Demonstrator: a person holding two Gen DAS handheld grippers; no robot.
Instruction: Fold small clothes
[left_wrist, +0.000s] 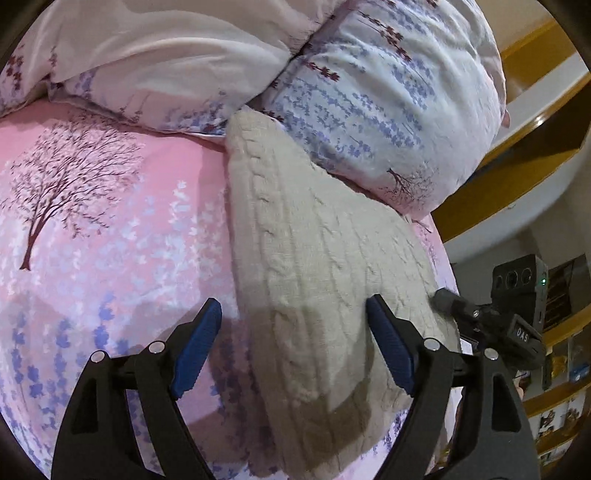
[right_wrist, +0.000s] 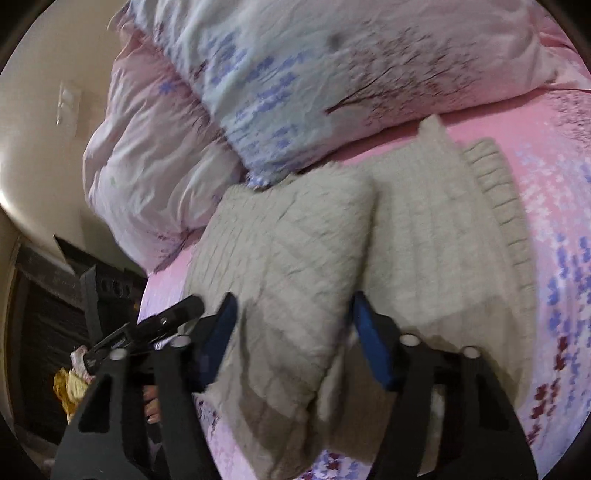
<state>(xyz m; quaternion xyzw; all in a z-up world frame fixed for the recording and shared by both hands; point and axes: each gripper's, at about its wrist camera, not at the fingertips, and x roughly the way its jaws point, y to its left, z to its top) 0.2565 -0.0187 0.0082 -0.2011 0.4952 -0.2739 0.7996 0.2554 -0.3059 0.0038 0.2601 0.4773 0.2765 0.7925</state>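
A beige knitted sweater (left_wrist: 317, 236) is laid folded on the pink flowered bed (left_wrist: 110, 229), just below the pillows (left_wrist: 369, 110). The left gripper (left_wrist: 295, 343) is held wide open above its edge, nothing being pressed. The right gripper (right_wrist: 291, 339) is half open; a folded part lies between its fingers (right_wrist: 373, 347), but contact cannot be told.

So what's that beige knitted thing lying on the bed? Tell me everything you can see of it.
It is a small beige sweater in a soft cable knit, with a ribbed edge on the right in the right wrist view. It lies partly folded on the pink flowered bedsheet: one thick flap is doubled over the flatter layer. Its far end reaches the flowered pillow. Both sets of jaws stand apart over its near end; no grip shows.
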